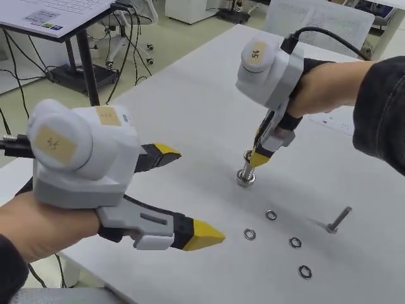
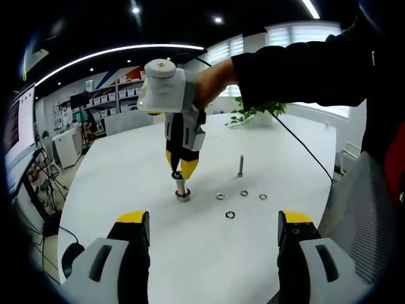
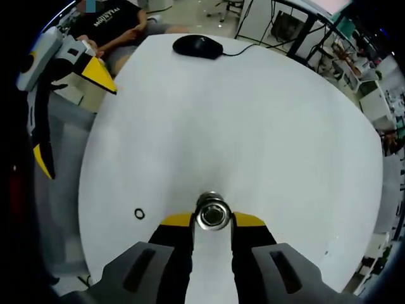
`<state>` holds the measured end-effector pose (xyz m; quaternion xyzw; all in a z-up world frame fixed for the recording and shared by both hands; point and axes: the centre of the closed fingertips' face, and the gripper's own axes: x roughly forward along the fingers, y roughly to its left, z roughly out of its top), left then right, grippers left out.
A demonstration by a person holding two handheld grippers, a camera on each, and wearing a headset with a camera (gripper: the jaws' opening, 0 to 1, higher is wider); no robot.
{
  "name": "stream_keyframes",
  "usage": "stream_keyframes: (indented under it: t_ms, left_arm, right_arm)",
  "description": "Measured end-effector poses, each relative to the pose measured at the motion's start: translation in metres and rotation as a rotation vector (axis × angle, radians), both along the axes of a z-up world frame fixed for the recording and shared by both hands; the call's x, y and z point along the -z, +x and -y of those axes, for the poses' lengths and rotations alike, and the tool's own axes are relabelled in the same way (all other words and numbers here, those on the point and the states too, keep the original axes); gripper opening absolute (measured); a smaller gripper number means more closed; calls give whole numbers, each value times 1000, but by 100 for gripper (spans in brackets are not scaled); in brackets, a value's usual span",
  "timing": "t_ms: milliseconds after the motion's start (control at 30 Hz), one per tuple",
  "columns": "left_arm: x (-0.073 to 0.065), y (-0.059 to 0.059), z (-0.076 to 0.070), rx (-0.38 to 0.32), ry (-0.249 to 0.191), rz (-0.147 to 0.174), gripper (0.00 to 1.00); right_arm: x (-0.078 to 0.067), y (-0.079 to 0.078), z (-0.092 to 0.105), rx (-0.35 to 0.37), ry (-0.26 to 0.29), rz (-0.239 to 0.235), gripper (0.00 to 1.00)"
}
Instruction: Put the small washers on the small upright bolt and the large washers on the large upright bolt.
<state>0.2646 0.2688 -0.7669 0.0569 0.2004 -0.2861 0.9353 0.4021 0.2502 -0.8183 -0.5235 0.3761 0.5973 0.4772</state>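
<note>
Washers [image 1: 271, 215], four small ones, sit on the table [image 1: 190, 114] by the small upright bolt [image 1: 338, 220], right gripper [image 1: 256, 158] pinched narrow atop the large upright bolt [image 1: 245, 174], left gripper [image 1: 190, 193] wide open.

Lab, stocked shelves [image 2: 120, 88], floor cables [image 1: 130, 47]
</note>
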Motion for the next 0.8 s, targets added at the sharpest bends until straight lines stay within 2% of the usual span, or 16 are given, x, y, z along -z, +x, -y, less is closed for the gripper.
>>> stream_keyframes:
  t_ms: [800]
  left_arm:
    - [2,-2,-2,-11,3,-5,83]
  right_arm:
    - [19,-2,2,20,-14,-27,23]
